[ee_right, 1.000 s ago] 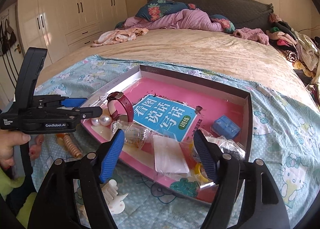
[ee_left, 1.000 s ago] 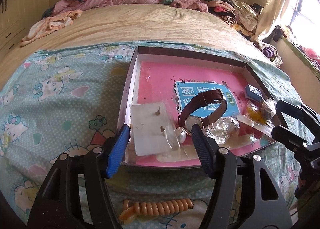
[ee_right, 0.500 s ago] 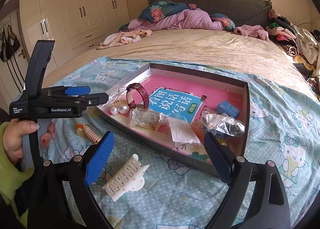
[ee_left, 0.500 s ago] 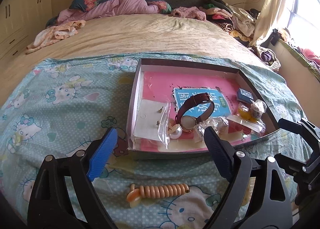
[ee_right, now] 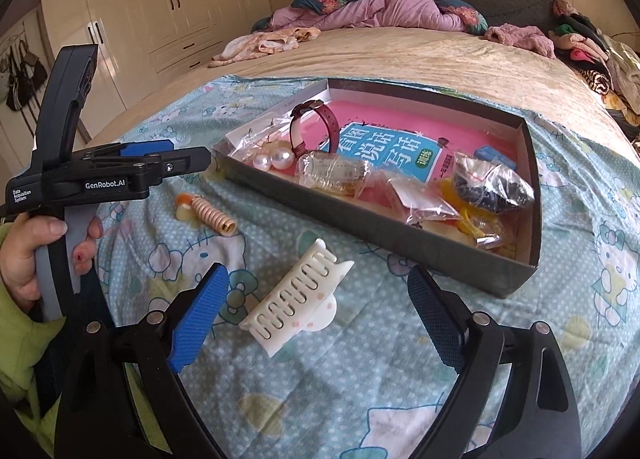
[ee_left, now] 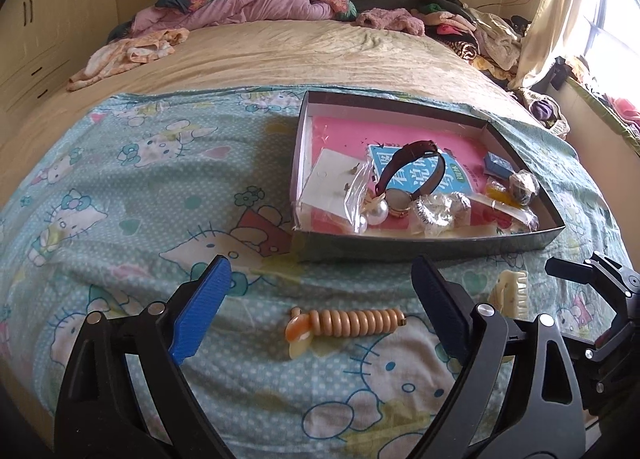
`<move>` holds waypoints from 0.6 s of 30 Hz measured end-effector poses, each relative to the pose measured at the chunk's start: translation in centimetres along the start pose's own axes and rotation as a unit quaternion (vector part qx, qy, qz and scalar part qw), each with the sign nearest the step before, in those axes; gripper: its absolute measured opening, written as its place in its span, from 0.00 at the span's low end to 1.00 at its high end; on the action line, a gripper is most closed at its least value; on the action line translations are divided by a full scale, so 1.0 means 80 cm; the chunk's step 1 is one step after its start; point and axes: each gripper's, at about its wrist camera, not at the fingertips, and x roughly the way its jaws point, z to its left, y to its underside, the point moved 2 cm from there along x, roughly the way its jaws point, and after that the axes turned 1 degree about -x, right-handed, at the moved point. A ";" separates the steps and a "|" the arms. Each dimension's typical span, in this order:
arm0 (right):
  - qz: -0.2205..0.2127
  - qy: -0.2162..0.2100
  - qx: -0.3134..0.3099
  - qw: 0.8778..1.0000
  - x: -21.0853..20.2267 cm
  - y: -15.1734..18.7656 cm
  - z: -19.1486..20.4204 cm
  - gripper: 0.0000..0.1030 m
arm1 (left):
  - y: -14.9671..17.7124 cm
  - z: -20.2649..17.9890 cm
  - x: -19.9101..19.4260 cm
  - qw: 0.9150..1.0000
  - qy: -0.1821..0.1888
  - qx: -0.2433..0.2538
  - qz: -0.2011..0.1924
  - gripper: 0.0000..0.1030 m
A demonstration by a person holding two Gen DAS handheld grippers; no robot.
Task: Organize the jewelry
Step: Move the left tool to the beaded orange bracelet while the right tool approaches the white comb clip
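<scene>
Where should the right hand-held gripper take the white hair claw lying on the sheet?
Probably across the white hair claw's long toothed body, coming down from above. It lies flat and slanted, clear of the box; the open right hand-held gripper is already beside it.

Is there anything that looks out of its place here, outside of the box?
Yes. Two hair pieces lie on the blanket, outside the box: a white claw clip near its front wall and a coiled peach hair tie further left. Everything else, such as the watch and pearls, sits inside. Both tools are open and empty.
</scene>
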 end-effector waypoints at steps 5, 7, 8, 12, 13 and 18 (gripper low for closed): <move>0.022 -0.013 0.015 1.000 0.015 0.010 0.008 0.88 | 0.020 0.006 0.004 1.000 -0.002 -0.005 0.019 0.82; 0.026 -0.017 0.022 0.999 0.020 0.011 0.010 0.88 | 0.027 0.009 0.007 1.000 -0.001 -0.008 0.027 0.82; 0.029 -0.021 0.024 0.999 0.023 0.011 0.012 0.87 | 0.031 0.010 0.008 0.999 0.001 -0.010 0.031 0.82; 0.038 -0.025 0.028 0.999 0.035 0.011 0.017 0.82 | 0.039 0.008 0.017 0.999 0.009 -0.009 0.048 0.82; 0.041 -0.025 0.027 0.998 0.039 0.011 0.018 0.78 | 0.041 0.007 0.019 0.999 0.010 -0.008 0.052 0.82; 0.038 -0.012 0.027 0.999 0.047 0.012 0.015 0.57 | 0.045 -0.003 0.034 0.998 0.015 0.003 0.068 0.82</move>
